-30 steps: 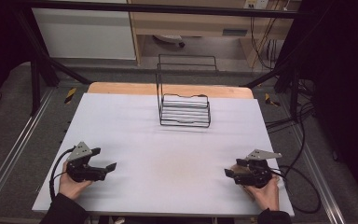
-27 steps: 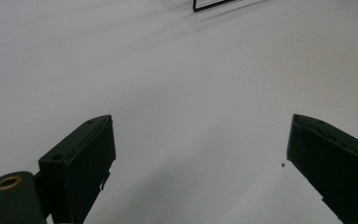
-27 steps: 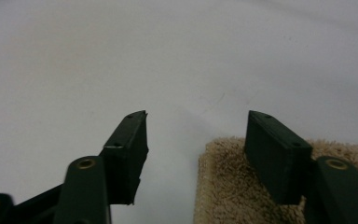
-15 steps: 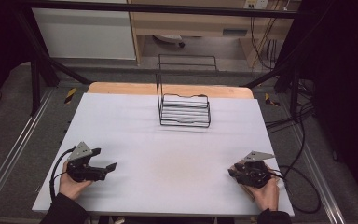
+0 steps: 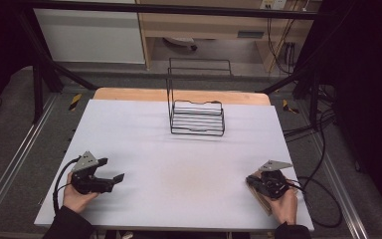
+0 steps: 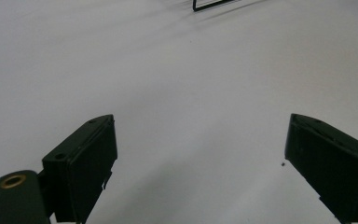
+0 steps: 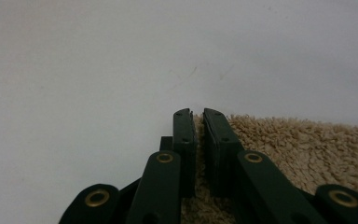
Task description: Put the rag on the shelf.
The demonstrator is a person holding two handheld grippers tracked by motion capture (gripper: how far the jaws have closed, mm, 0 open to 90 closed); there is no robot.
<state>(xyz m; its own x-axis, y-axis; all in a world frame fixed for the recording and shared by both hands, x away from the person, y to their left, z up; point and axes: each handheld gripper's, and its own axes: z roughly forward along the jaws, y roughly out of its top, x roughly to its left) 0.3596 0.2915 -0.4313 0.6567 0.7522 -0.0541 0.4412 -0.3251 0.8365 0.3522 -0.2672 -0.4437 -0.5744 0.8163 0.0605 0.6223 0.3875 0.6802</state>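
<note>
A tan towel lies flat at the near right corner of the white surface, and the right gripper sits right over it; in the high view a strip of the same cloth peeks out from under that gripper and the hand behind it. In the right gripper view the two black jaws stand almost together, with a thin sliver of the looped pile showing in the slit between them, so they look pinched on the towel's edge, right where the cloth meets the bare surface. The towel looks soft, light and limp: a thick terry weave with nothing stiff in it. It will likely sag and fold under its own weight once lifted, and the fuzzy pile should give the jaws good friction, so slipping is a small worry so long as a full fold of cloth, not just a few loops, sits between them. An edge or corner is the sensible place to take hold, since the flat middle offers nothing to bite. The left gripper rests at the near left of the surface, well apart from the towel, its jaws wide apart over bare white with nothing between them. A black wire rack stands at the far middle of the surface, far from both grippers.
</note>
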